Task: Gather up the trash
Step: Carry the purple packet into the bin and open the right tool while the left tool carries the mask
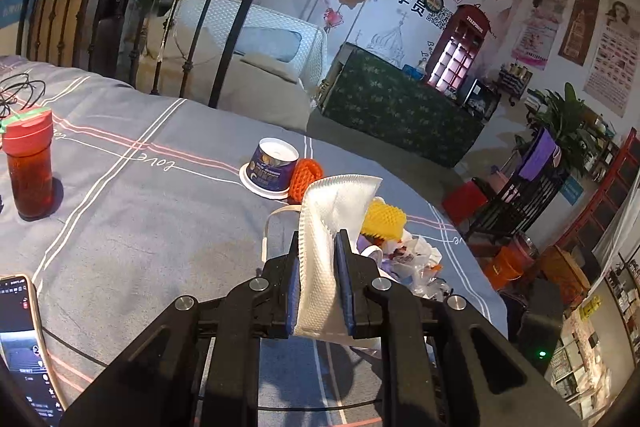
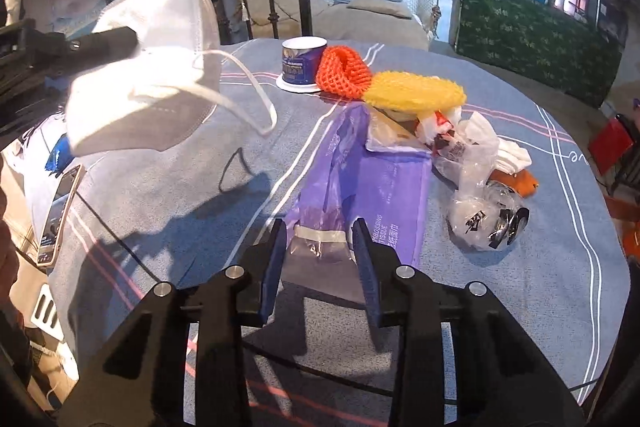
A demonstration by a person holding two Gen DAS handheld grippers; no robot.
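Left claw (image 1: 319, 247) pinches a limp, light face mask (image 1: 332, 211) by its fold. Right claw (image 2: 320, 239) gapes over a slippery purple wrapper (image 2: 360, 171); best pinched at its near edge.

left gripper (image 1: 318, 239): my matte black linkage arms, angular plates with cut-out slots, lower half of frame
left fingers (image 1: 344, 279): blue pads on inner faces, black backing
left screws: four round silver pivot bolts, in a row mid-low
right gripper (image 2: 320, 227): same black frame, lower centre
right fingers (image 2: 366, 267): blue pads, flat, narrow
right screws: four silver bolts
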